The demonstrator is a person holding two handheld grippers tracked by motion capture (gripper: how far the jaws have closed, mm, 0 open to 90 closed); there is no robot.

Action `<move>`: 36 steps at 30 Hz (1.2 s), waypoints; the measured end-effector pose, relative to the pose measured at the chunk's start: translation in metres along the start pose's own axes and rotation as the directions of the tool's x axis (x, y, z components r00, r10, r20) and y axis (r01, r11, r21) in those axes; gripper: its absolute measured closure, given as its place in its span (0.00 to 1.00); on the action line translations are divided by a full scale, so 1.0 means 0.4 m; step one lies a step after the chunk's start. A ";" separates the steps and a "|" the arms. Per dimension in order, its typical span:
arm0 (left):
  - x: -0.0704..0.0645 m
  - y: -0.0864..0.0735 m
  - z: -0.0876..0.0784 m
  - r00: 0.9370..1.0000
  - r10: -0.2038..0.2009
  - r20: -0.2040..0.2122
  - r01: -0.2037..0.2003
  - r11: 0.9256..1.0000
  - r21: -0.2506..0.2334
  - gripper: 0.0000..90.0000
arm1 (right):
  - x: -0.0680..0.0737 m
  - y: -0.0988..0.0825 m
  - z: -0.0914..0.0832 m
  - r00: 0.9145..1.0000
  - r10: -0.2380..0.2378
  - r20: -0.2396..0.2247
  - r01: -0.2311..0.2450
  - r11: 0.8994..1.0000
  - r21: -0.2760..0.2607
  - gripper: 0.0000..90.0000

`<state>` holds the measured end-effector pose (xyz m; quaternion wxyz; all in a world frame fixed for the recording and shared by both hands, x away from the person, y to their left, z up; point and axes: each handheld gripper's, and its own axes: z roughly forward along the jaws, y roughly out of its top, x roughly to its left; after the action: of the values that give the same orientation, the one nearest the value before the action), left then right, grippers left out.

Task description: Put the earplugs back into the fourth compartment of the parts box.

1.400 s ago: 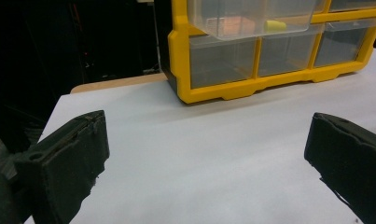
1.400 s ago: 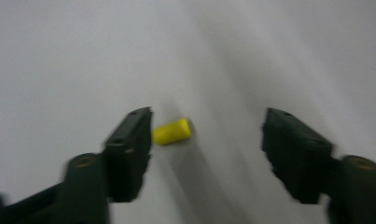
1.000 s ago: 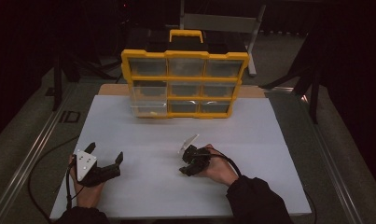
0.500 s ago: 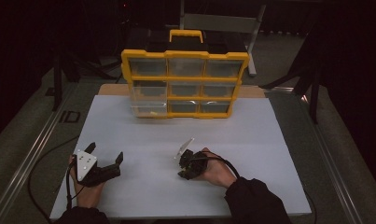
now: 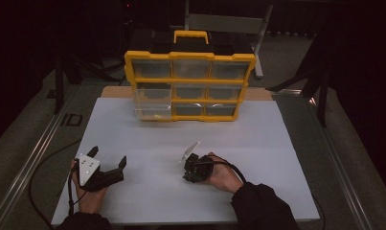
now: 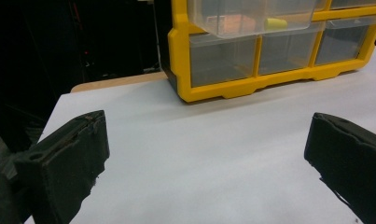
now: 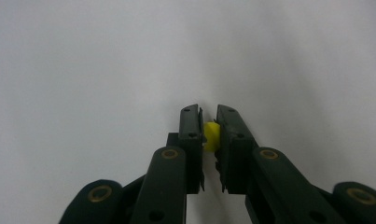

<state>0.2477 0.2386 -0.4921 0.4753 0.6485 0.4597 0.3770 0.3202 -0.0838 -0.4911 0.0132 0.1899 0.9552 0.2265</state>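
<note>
Riding the right gripper, its camera reveals jaws just closing on a yellow piece; left gripper gapes empty.

A yellow-framed drawer organizer with clear compartments and a yellow carry handle stands at upper centre of the white tabletop. One drawer at its left juts forward. A grey metal frame rises in the dark behind, top of frame.
</note>
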 end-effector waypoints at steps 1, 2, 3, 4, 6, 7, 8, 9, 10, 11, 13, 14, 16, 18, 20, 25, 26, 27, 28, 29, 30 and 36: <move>0.000 0.000 0.000 1.000 0.000 0.000 0.000 1.000 0.001 0.01 | 0.000 0.000 -0.003 1.000 0.008 -0.006 -0.008 1.000 -0.004 0.90; 0.000 0.000 0.000 1.000 0.001 0.000 -0.001 1.000 0.002 0.01 | -0.002 0.000 -0.005 1.000 0.003 -0.004 -0.003 1.000 -0.007 0.90; 0.000 0.000 0.001 1.000 0.000 0.000 0.000 1.000 0.001 0.01 | -0.003 0.000 -0.007 1.000 0.006 -0.001 -0.006 1.000 -0.007 0.90; 0.000 0.000 0.001 1.000 0.001 0.000 -0.001 1.000 0.001 0.01 | -0.004 0.001 -0.009 1.000 0.010 0.004 -0.010 1.000 -0.007 0.90; 0.000 0.000 0.001 1.000 0.001 0.000 -0.001 1.000 0.002 0.01 | -0.006 0.001 -0.012 1.000 0.021 -0.001 -0.021 1.000 -0.014 0.90; 0.000 0.000 0.001 1.000 0.001 0.000 -0.001 1.000 0.002 0.01 | -0.007 0.001 -0.014 1.000 0.024 0.001 -0.024 1.000 -0.016 0.90; 0.000 0.000 0.001 1.000 0.000 0.000 0.000 1.000 0.001 0.01 | -0.007 0.001 -0.015 1.000 0.028 0.002 -0.028 0.999 -0.017 0.90; -0.001 0.000 0.001 1.000 0.000 0.000 0.000 1.000 0.001 0.01 | -0.008 0.001 -0.016 1.000 0.029 0.002 -0.029 0.999 -0.019 0.90; -0.001 0.000 0.001 1.000 0.001 0.001 -0.001 1.000 0.002 0.01 | -0.008 0.001 -0.018 0.999 0.033 -0.004 -0.033 0.999 -0.021 0.90; -0.001 0.000 0.001 1.000 0.001 0.001 -0.001 1.000 0.001 0.01 | -0.009 0.000 -0.018 1.000 0.031 -0.006 -0.031 0.999 -0.022 0.90; -0.001 0.000 0.001 1.000 0.001 0.001 -0.001 1.000 0.002 0.01 | -0.009 -0.001 -0.021 0.999 0.036 -0.002 -0.036 0.999 -0.021 0.90; -0.001 0.000 0.001 1.000 0.001 0.002 -0.001 1.000 0.002 0.01 | -0.011 -0.001 -0.024 0.999 0.037 -0.003 -0.037 0.999 -0.025 0.90; -0.001 0.000 0.001 1.000 0.002 0.001 -0.002 1.000 0.001 0.01 | -0.012 -0.001 -0.030 0.999 0.051 -0.005 -0.051 0.998 -0.035 0.90; -0.001 0.000 0.001 1.000 0.002 0.001 -0.002 1.000 0.002 0.01 | -0.016 -0.002 -0.036 0.998 0.060 -0.008 -0.060 0.997 -0.044 0.90; -0.001 0.000 0.001 1.000 0.001 0.002 -0.001 1.000 0.000 0.01 | -0.019 -0.003 -0.040 0.998 0.067 -0.008 -0.067 0.997 -0.049 0.90; -0.001 0.000 0.000 1.000 0.002 0.002 -0.002 1.000 0.000 0.01 | -0.023 -0.006 -0.055 0.996 0.094 -0.009 -0.094 0.993 -0.073 0.90; -0.001 0.000 0.000 1.000 0.002 0.002 -0.002 1.000 0.000 0.01 | -0.024 -0.006 -0.058 0.995 0.100 -0.011 -0.100 0.992 -0.078 0.90; -0.001 0.000 0.000 1.000 0.002 0.002 -0.002 1.000 0.000 0.01 | -0.026 -0.006 -0.061 0.994 0.106 -0.013 -0.107 0.991 -0.084 0.90; -0.001 0.000 0.000 1.000 0.002 0.001 -0.002 1.000 0.000 0.01 | -0.027 -0.006 -0.064 0.993 0.115 -0.015 -0.115 0.989 -0.088 0.90; 0.000 0.000 0.000 1.000 0.001 0.001 -0.001 1.000 -0.001 0.01 | -0.029 -0.007 -0.068 0.993 0.118 -0.015 -0.119 0.988 -0.096 0.90; -0.001 0.000 0.000 1.000 0.001 0.001 -0.001 1.000 -0.001 0.01 | -0.031 -0.007 -0.071 0.992 0.127 -0.018 -0.128 0.987 -0.101 0.90; -0.001 0.000 0.001 1.000 0.002 0.002 -0.002 1.000 0.000 0.01 | -0.037 -0.009 -0.093 0.987 0.163 -0.016 -0.163 0.978 -0.133 0.90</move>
<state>0.2478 0.2381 -0.4922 0.4755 0.6492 0.4587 0.3769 0.3286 -0.1081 -0.4603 0.0049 0.2657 0.9191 0.2911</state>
